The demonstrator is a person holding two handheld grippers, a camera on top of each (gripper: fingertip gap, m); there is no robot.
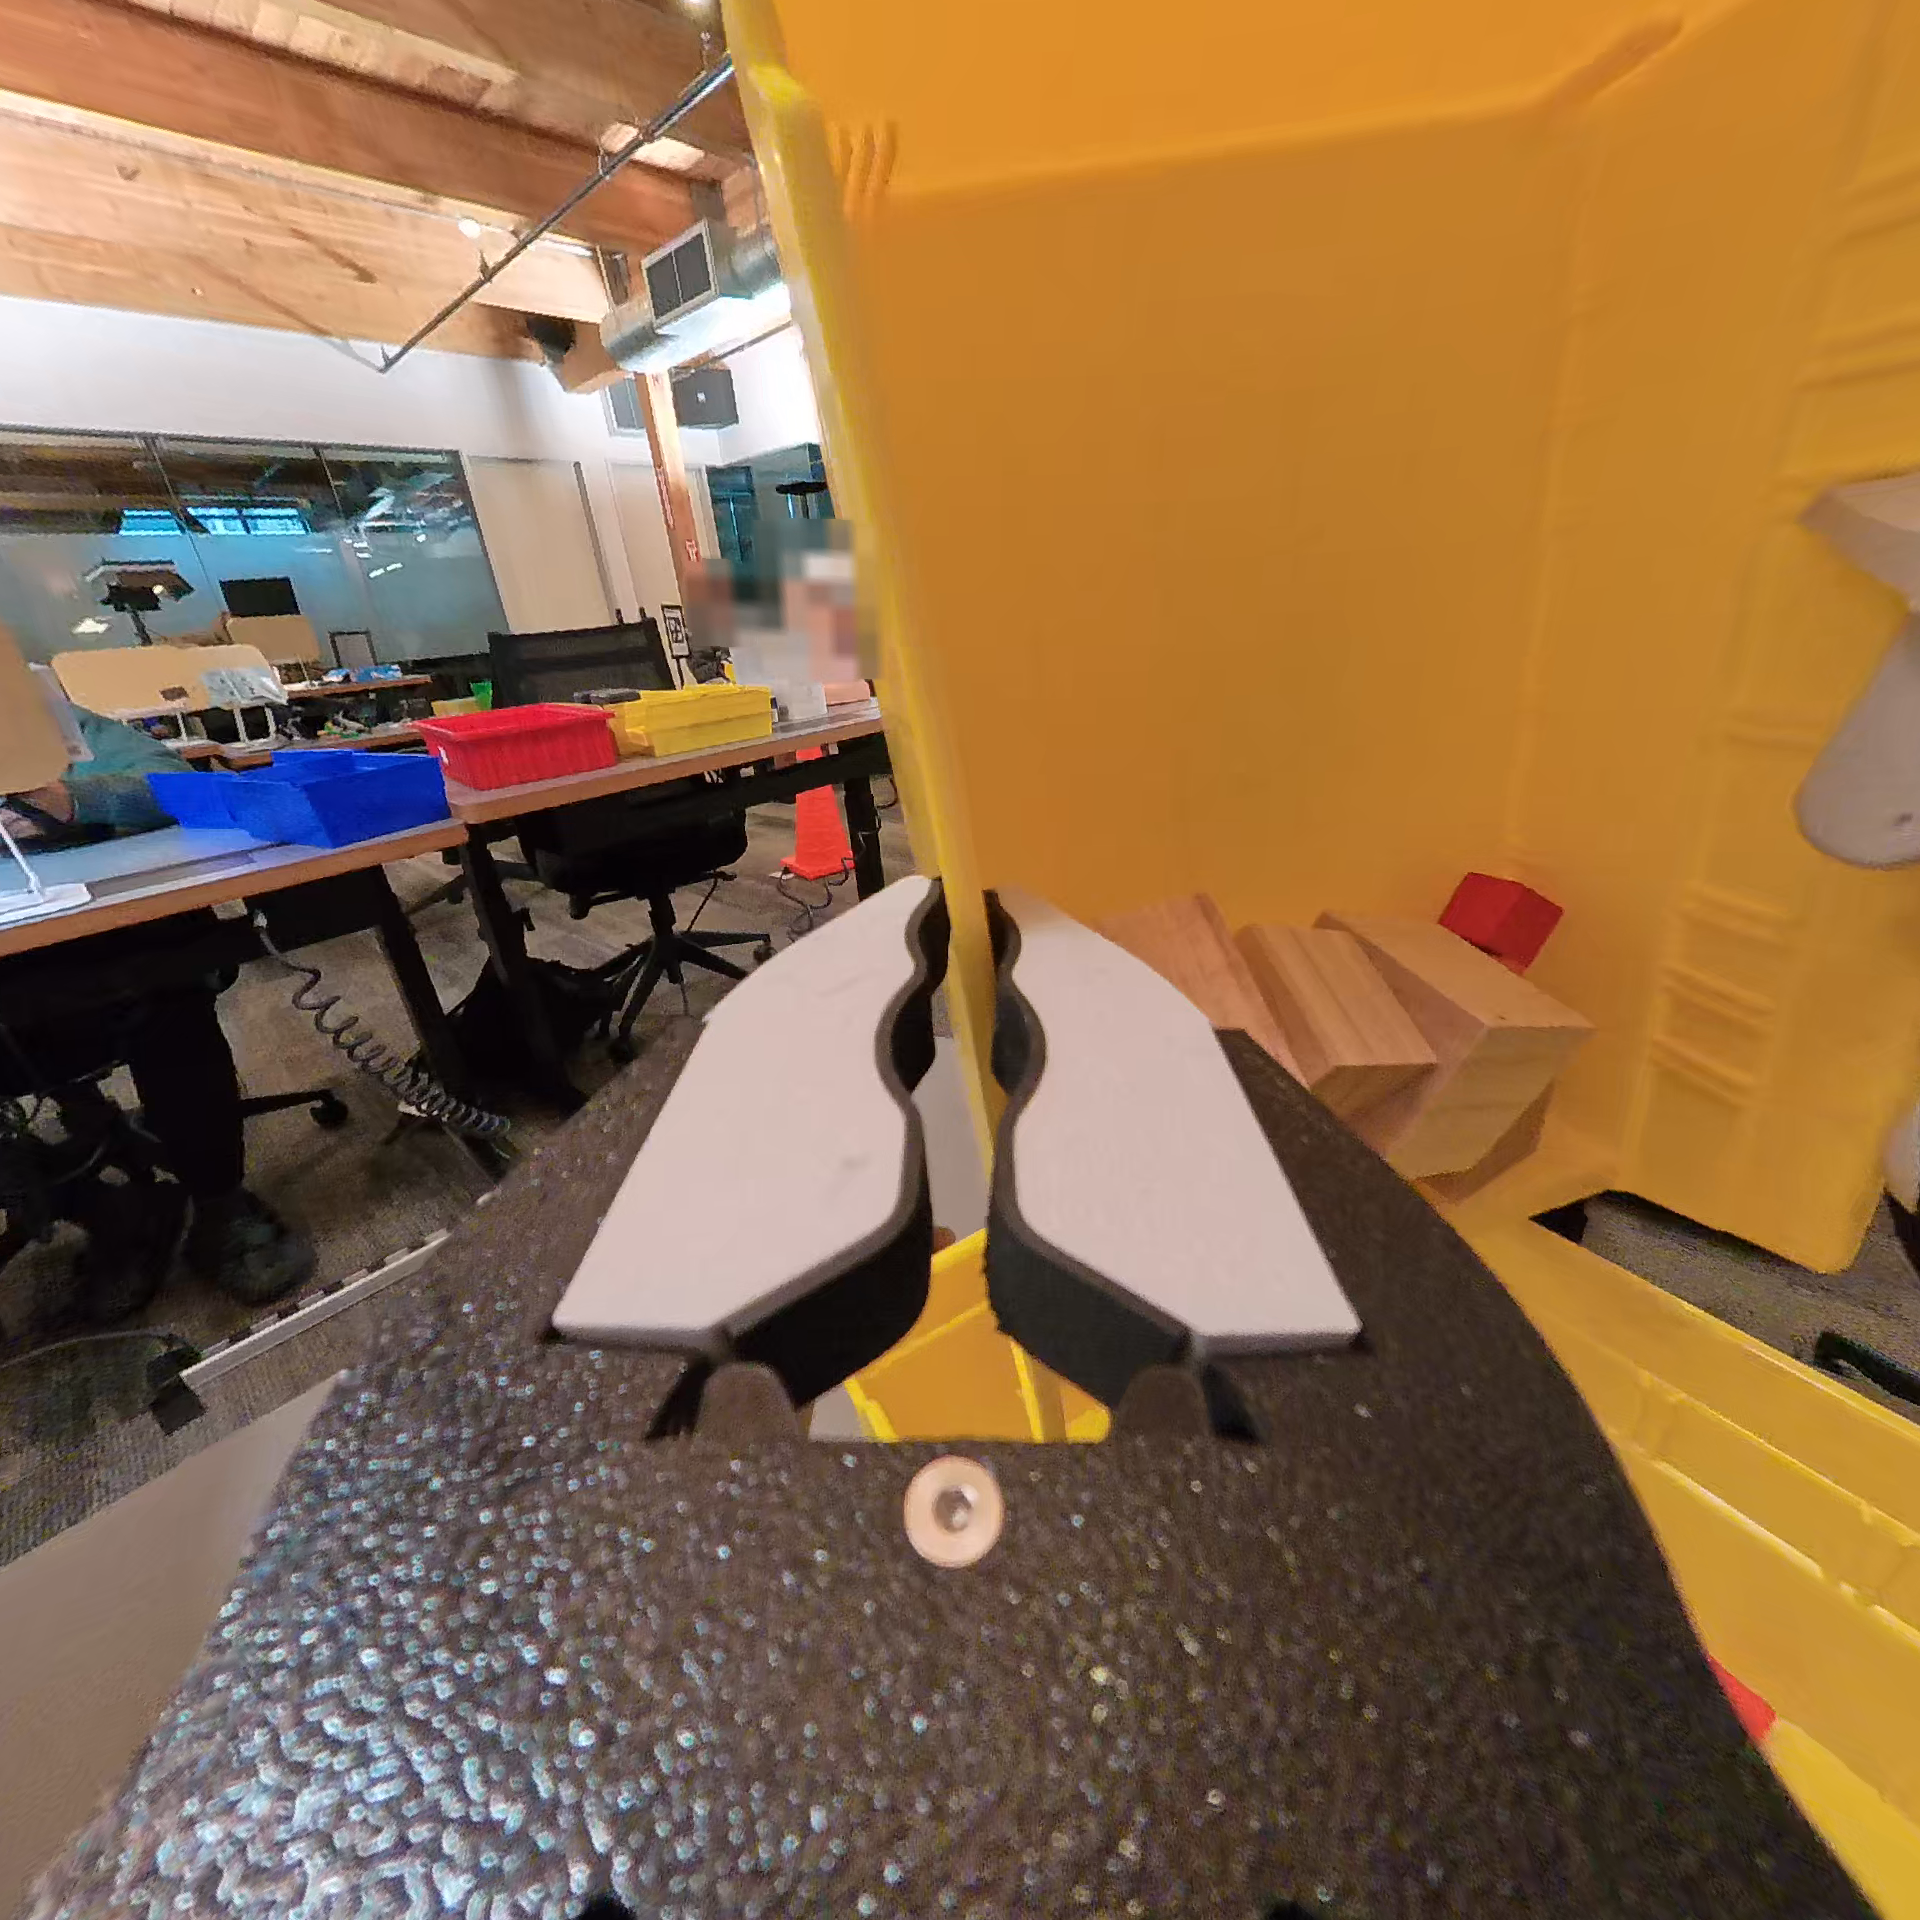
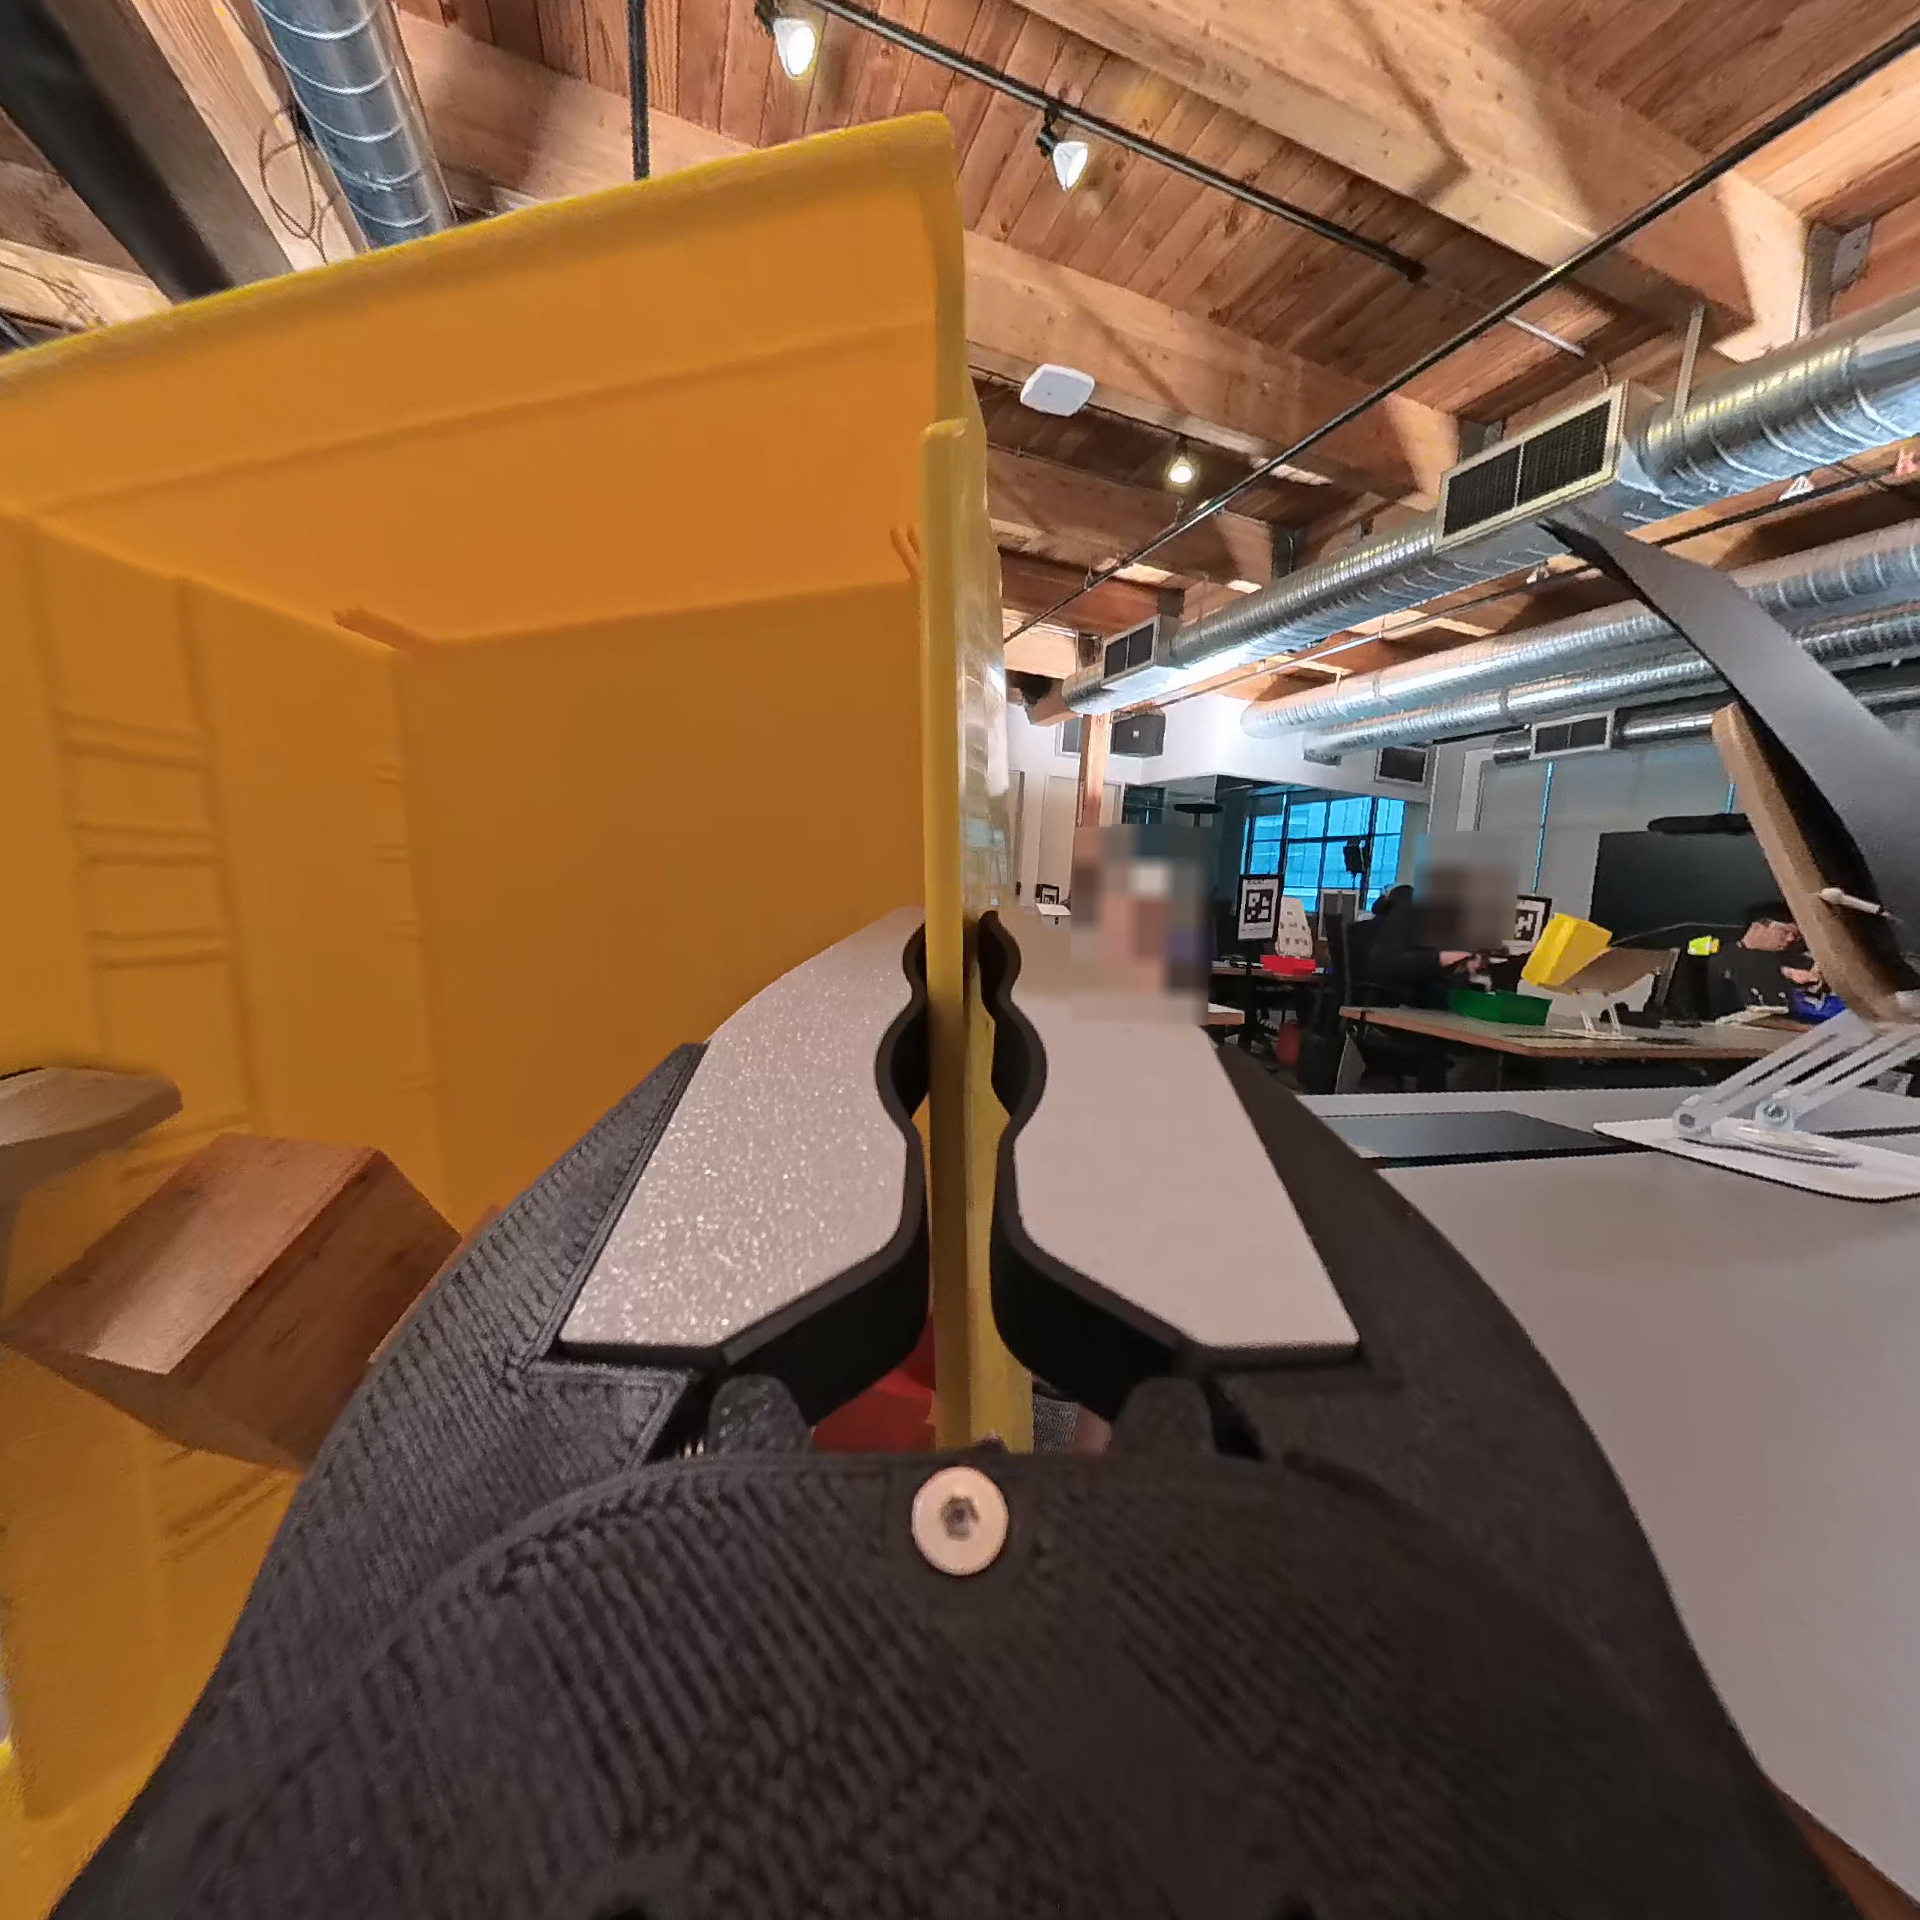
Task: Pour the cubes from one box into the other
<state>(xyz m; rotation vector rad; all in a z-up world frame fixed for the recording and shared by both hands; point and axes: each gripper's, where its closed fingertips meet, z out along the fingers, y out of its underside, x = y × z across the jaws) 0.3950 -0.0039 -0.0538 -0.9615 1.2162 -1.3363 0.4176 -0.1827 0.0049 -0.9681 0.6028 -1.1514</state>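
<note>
Between both grippers, the tipped yellow plastic box is held aloft; plain wooden cubes and one red cube lie at its low end. Left gripper and right gripper each clamp an opposite side wall, above a second yellow box

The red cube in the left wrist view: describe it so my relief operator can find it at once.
Start from the tipped yellow box clamped at its wall by the left gripper. Along its low inner edge lies a heap of wooden blocks. The red cube perches at the heap's far end, small and the only painted piece.
</note>
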